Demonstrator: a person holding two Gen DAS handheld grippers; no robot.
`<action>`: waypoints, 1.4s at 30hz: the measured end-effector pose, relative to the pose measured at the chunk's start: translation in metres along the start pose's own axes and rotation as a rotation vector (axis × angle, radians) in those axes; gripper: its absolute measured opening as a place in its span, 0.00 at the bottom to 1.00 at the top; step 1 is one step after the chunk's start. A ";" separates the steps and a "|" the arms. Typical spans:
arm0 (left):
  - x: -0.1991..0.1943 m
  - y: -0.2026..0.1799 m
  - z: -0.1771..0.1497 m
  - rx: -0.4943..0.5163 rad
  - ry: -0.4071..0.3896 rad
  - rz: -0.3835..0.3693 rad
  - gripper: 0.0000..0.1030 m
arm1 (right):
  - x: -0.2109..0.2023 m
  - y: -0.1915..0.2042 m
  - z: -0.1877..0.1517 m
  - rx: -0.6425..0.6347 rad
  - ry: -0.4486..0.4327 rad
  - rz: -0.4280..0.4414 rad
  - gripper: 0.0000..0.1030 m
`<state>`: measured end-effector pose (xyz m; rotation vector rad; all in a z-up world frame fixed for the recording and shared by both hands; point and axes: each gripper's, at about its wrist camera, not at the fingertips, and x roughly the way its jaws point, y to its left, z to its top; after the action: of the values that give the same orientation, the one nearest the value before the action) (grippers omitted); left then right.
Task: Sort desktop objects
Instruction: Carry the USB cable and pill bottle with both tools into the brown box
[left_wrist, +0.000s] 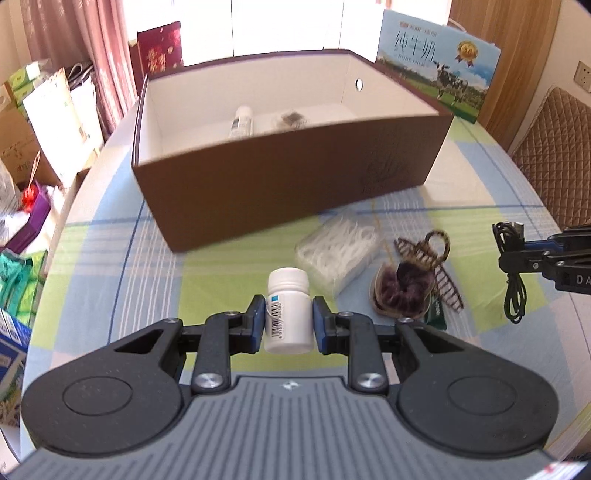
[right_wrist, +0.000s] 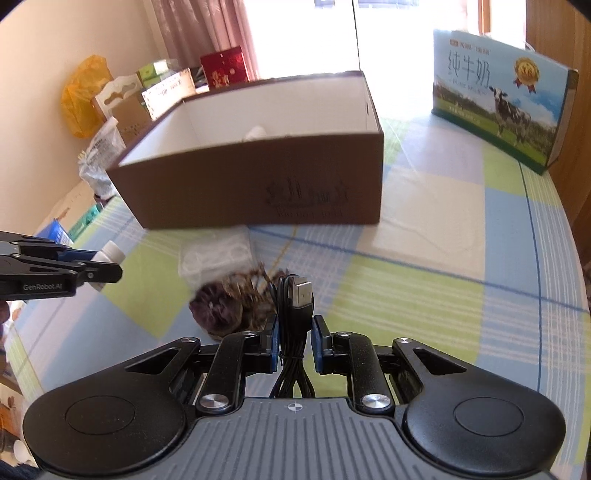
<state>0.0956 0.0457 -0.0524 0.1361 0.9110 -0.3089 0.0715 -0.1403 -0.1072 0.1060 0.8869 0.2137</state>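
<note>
Left wrist: left gripper (left_wrist: 289, 320) clamps upright white bottle (left_wrist: 288, 310); right gripper (right_wrist: 293, 338) pinches coiled black cable (right_wrist: 293, 314). Brown box (left_wrist: 288, 177) lies straight ahead of both, beyond table clutter.

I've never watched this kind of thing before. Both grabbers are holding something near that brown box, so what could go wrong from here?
1. The cable is a loose bundle between the right fingers; its hanging loops might snag the box rim.
2. The bottle is smooth and held only by its sides, so it could slip.
3. Both hands head for the same box and might bump each other.
</note>
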 end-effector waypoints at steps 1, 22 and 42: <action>-0.001 0.000 0.003 0.002 -0.008 -0.002 0.22 | -0.001 0.001 0.003 -0.001 -0.005 0.005 0.14; -0.012 0.031 0.097 0.039 -0.164 0.021 0.22 | -0.001 0.008 0.113 -0.071 -0.141 0.091 0.14; 0.071 0.059 0.167 0.085 -0.056 0.013 0.22 | 0.077 -0.004 0.198 -0.091 -0.084 0.069 0.14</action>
<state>0.2813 0.0462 -0.0074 0.2109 0.8416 -0.3375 0.2735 -0.1269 -0.0422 0.0610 0.7889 0.3114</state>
